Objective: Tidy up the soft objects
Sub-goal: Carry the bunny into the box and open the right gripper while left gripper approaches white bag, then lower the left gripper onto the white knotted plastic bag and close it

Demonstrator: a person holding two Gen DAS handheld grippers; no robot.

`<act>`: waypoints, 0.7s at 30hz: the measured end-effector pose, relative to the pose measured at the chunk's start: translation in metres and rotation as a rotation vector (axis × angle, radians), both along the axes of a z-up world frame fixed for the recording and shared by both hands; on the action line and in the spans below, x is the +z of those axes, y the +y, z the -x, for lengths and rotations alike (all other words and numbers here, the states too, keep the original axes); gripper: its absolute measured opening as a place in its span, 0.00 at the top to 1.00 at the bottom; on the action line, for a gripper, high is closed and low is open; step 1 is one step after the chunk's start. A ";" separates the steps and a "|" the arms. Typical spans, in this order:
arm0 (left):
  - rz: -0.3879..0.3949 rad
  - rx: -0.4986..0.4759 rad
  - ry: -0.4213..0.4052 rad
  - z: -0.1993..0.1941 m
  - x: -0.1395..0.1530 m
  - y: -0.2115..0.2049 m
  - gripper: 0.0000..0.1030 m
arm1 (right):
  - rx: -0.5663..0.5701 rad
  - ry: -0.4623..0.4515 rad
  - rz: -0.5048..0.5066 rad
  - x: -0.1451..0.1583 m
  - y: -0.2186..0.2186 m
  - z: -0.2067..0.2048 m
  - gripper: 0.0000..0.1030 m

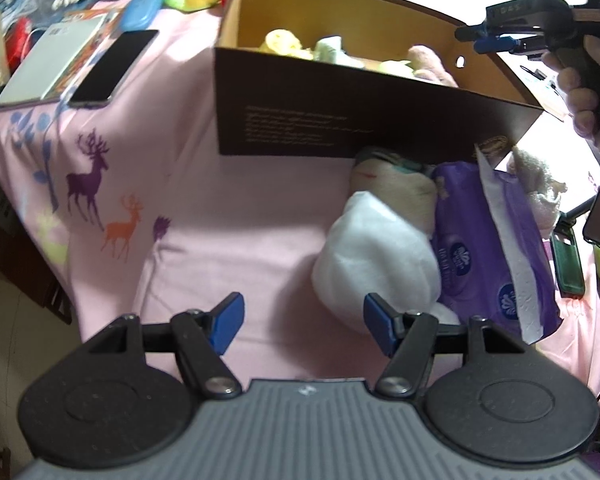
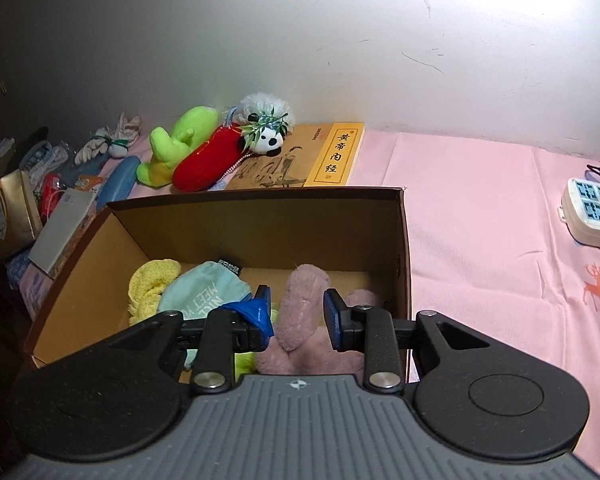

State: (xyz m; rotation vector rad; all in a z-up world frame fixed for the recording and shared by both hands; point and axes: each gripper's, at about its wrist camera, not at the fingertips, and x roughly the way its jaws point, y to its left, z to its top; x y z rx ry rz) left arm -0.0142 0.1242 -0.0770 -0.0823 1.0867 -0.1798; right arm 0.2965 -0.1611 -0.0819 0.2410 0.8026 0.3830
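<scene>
Open brown cardboard box (image 2: 260, 220) on pink cloth already loaded: yellow towel (image 2: 152, 284), teal fabric pouch (image 2: 204, 292), pink plush toy (image 2: 304, 312).

Right gripper (image 2: 296, 312): jaws slightly apart over pink plush, nothing clamped.

Left gripper (image 1: 304, 320): jaws wide, empty, hovering near white plush toy (image 1: 376, 264) outside box.

Purple tissue pack (image 1: 484, 240), green plush (image 2: 176, 140), red plush (image 2: 208, 160), panda plush (image 2: 266, 140) judged not yet sorted.

A pink tablecloth (image 1: 260, 208) printed with purple and orange deer covers the table. The cardboard box (image 2: 260, 224) is dark brown outside and tan inside, holding a yellow cloth (image 2: 150, 284), a pale teal pouch (image 2: 204, 292) and a dusty pink plush (image 2: 300, 312). Nearby lie a purple tissue pack (image 1: 472, 240), a white plush (image 1: 376, 256), a lime green toy (image 2: 176, 144), a red toy (image 2: 208, 160) and a black-and-white panda (image 2: 266, 142).
</scene>
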 end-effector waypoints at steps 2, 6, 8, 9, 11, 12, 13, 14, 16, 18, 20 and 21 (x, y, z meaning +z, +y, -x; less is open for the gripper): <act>0.003 -0.013 -0.001 -0.003 0.000 -0.003 0.36 | 0.000 -0.011 -0.049 0.006 -0.006 0.014 0.90; 0.005 -0.033 0.006 -0.008 0.000 -0.010 0.36 | -0.008 -0.039 -0.102 0.013 -0.015 0.047 0.89; 0.002 -0.040 0.007 -0.010 0.000 -0.013 0.36 | -0.023 -0.033 -0.141 0.010 -0.020 0.062 0.89; 0.002 -0.043 0.009 -0.011 0.000 -0.014 0.36 | -0.035 -0.023 -0.164 0.008 -0.024 0.069 0.89; -0.001 -0.045 0.009 -0.012 0.001 -0.016 0.36 | -0.058 -0.005 -0.211 0.002 -0.030 0.083 0.89; -0.003 -0.046 0.010 -0.013 0.001 -0.018 0.36 | -0.068 0.001 -0.224 -0.001 -0.033 0.090 0.89; -0.005 -0.046 0.010 -0.013 0.001 -0.019 0.36 | -0.079 0.006 -0.237 -0.003 -0.035 0.098 0.89; -0.006 -0.046 0.010 -0.014 0.002 -0.020 0.36 | -0.089 0.006 -0.251 -0.005 -0.038 0.105 0.89; -0.010 -0.045 0.010 -0.014 0.003 -0.022 0.36 | -0.108 0.005 -0.271 -0.008 -0.042 0.118 0.89; -0.018 -0.045 0.007 -0.014 0.004 -0.024 0.36 | -0.113 -0.001 -0.280 -0.009 -0.044 0.130 0.88; -0.026 -0.043 0.005 -0.013 0.005 -0.027 0.36 | -0.116 -0.013 -0.283 -0.010 -0.045 0.143 0.88; -0.028 -0.041 0.004 -0.013 0.006 -0.028 0.36 | -0.115 -0.017 -0.283 -0.010 -0.046 0.148 0.88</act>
